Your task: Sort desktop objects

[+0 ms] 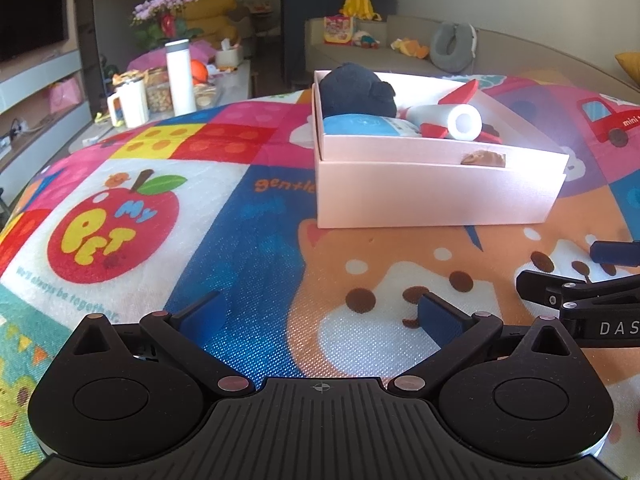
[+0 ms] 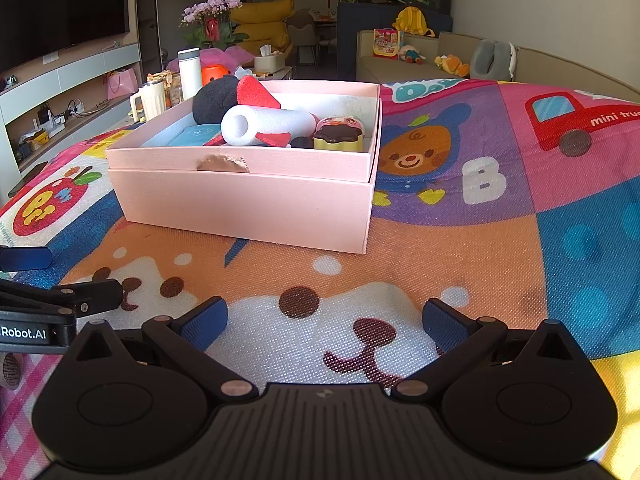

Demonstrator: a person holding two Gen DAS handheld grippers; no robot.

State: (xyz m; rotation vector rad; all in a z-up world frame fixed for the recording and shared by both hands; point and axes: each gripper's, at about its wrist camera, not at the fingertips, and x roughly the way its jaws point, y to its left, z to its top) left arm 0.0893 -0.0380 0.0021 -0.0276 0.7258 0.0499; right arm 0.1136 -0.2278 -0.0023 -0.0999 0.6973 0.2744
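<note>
Two grippers low over the mat [image 2: 460,260], both with fingers spread apart and nothing between them. Left gripper [image 1: 320,316] sits bottom centre of the left view, blue pads [image 1: 202,314] over the dog print; right gripper [image 2: 324,320] sits bottom centre of the right view, over the white muzzle of the same print. Each gripper shows at the edge of the other's view: the right one at the lower right edge of the left view, the left one at the lower left edge of the right view, so they are side by side and near each other. Pink box [image 2: 248,204] stands on the mat, centre-left in the right view and upper right of centre in the left view, well apart from both grippers. Its front wall has a torn patch [image 2: 222,164] at the rim. Inside the box: dark plush [image 2: 214,98] at the back left, foam rocket [image 2: 268,124] with red fins lying on its side, a blue item [image 2: 196,134] under the rocket, and a small yellow-and-brown toy [image 2: 339,136] at the right; a small black object beside that toy is too hidden to identify. White bottle [image 1: 178,76] and mug [image 1: 130,102] stand on a far table, upper left of the left view.
</note>
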